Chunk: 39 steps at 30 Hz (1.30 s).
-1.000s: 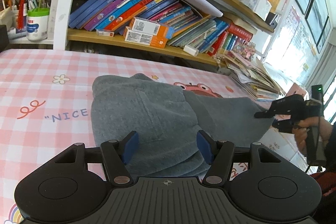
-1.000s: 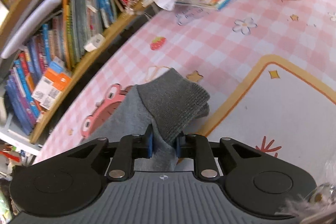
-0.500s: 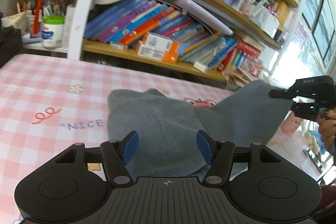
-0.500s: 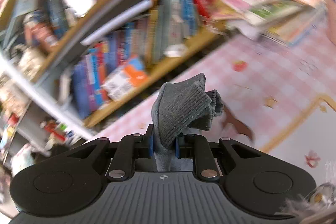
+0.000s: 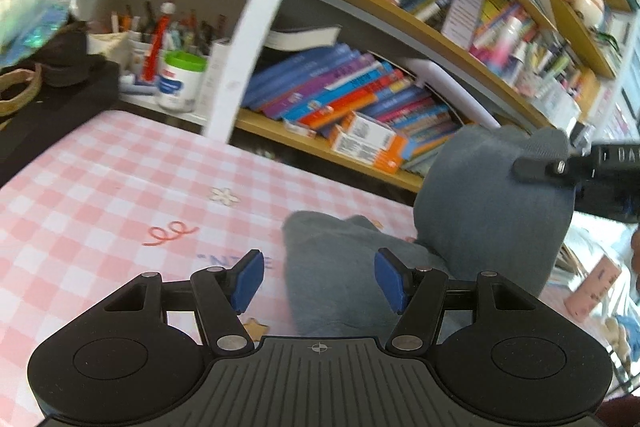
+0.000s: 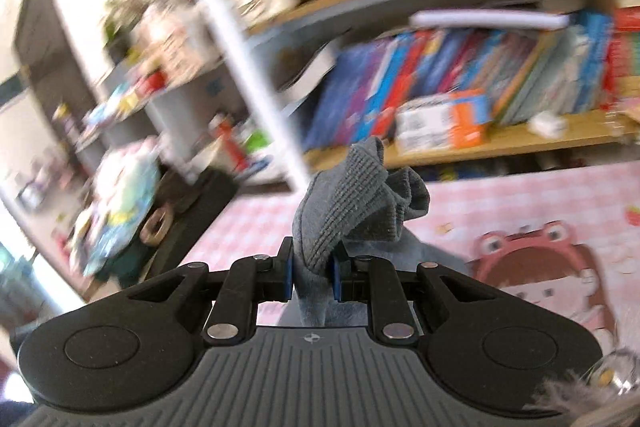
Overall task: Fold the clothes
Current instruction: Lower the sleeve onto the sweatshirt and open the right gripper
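The grey garment (image 5: 344, 279) lies partly on the pink checked surface (image 5: 100, 195), in front of the bookshelf (image 5: 360, 147). The right claw (image 6: 312, 269) is clamped on the garment's ribbed cuff (image 6: 348, 203), which bunches up above the blue pads (image 6: 286, 275). In the left wrist view, that sleeve (image 5: 492, 211) is lifted off the surface and hangs in a curve beside the rest of the garment. The left claw (image 5: 319, 279) hovers just above the garment's near edge, its jaws spread wide with nothing between them. The bookshelf behind the garment is blurred in the right wrist view.
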Each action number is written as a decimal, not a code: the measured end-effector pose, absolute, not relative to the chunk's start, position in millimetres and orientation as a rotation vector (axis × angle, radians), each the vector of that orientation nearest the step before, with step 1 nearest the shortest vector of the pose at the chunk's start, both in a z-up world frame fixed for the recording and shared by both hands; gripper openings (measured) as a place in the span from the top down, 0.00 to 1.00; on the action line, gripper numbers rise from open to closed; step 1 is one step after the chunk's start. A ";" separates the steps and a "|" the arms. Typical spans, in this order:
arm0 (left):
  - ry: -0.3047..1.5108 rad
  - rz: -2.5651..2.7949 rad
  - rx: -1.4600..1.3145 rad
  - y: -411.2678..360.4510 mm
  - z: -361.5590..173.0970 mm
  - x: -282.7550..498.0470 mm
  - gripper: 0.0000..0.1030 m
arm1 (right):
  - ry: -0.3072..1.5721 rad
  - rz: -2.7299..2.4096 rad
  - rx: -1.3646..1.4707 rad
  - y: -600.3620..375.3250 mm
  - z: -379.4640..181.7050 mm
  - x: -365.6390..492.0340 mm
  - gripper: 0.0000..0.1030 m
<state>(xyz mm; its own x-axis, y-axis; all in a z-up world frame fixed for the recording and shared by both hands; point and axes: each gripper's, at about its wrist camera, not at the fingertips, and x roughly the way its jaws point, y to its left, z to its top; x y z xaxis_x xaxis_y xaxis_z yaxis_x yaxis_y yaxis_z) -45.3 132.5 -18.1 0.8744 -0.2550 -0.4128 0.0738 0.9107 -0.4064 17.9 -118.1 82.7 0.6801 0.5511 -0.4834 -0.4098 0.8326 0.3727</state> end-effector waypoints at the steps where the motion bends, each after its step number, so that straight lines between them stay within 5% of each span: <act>1: 0.475 -0.164 -0.404 135.9 -18.5 -46.9 0.40 | 0.642 0.572 0.211 -107.6 77.9 18.5 0.84; 7: 0.456 -0.127 -0.508 151.9 -21.5 -51.7 0.40 | 0.764 0.682 -0.015 -53.0 40.8 15.6 0.80; 12: 0.424 -0.144 -0.512 150.3 -18.3 -54.5 0.37 | 0.811 0.777 -0.057 -43.9 27.8 6.2 0.56; 19: 0.440 -0.195 -0.493 139.0 -17.8 -49.0 0.37 | 0.759 0.725 0.031 -84.7 39.5 -0.9 0.42; 35: 0.477 -0.314 -0.190 79.1 -12.9 -19.6 0.37 | 0.947 0.275 0.389 -190.1 -20.6 17.5 0.34; 36: 0.486 -0.314 -0.174 77.6 -14.6 -16.7 0.47 | 0.959 0.276 0.388 -188.5 -23.2 17.9 0.34; 37: 0.500 -0.315 -0.177 79.1 -16.7 -13.0 0.74 | 0.963 0.284 0.380 -185.6 -24.0 17.5 0.34; 39: 0.522 -0.317 -0.196 83.7 -20.0 -6.7 0.89 | 0.972 0.300 0.364 -179.7 -25.6 16.7 0.34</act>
<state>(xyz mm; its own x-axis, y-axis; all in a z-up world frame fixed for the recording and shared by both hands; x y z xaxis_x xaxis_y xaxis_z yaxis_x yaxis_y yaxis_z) -6.7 83.7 -20.0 0.8199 -0.3452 -0.4568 0.2464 0.9329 -0.2628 16.7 -179.7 -25.6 0.5307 0.4054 -0.7443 -0.0847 0.8991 0.4294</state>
